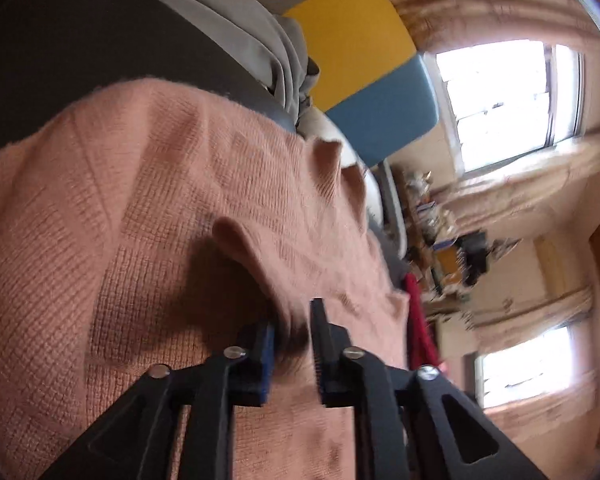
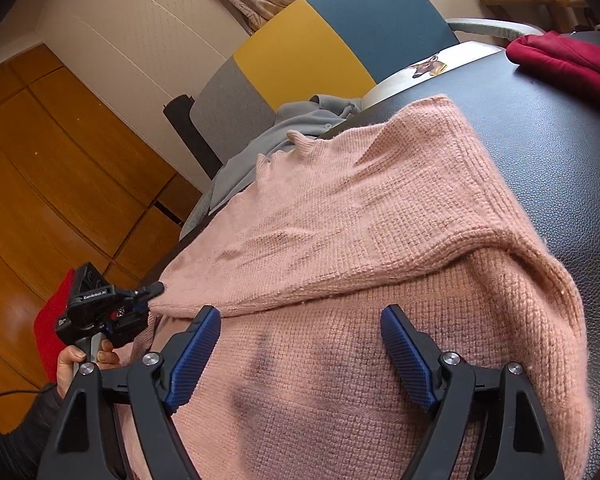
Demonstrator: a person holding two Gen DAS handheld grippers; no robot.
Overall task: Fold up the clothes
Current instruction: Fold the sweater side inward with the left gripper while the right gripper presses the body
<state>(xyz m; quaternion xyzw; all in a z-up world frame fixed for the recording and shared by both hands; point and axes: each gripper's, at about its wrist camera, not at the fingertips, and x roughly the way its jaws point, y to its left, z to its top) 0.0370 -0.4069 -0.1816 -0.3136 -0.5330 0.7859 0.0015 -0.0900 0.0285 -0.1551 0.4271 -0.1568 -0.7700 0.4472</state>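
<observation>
Left hand-held gripper [image 2: 150, 298] closed on an edge fold of the pink sweater [image 2: 380, 240], held level at the bench [image 2: 560, 140] side, right hand-held gripper [image 2: 300, 344] wide open above the sweater, gripping nothing, sweater spread on the dark bench

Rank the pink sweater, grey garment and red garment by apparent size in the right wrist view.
1. Pink sweater, by far the largest.
2. Grey garment and red garment look alike; both are partly hidden or cropped, so unranked.
</observation>
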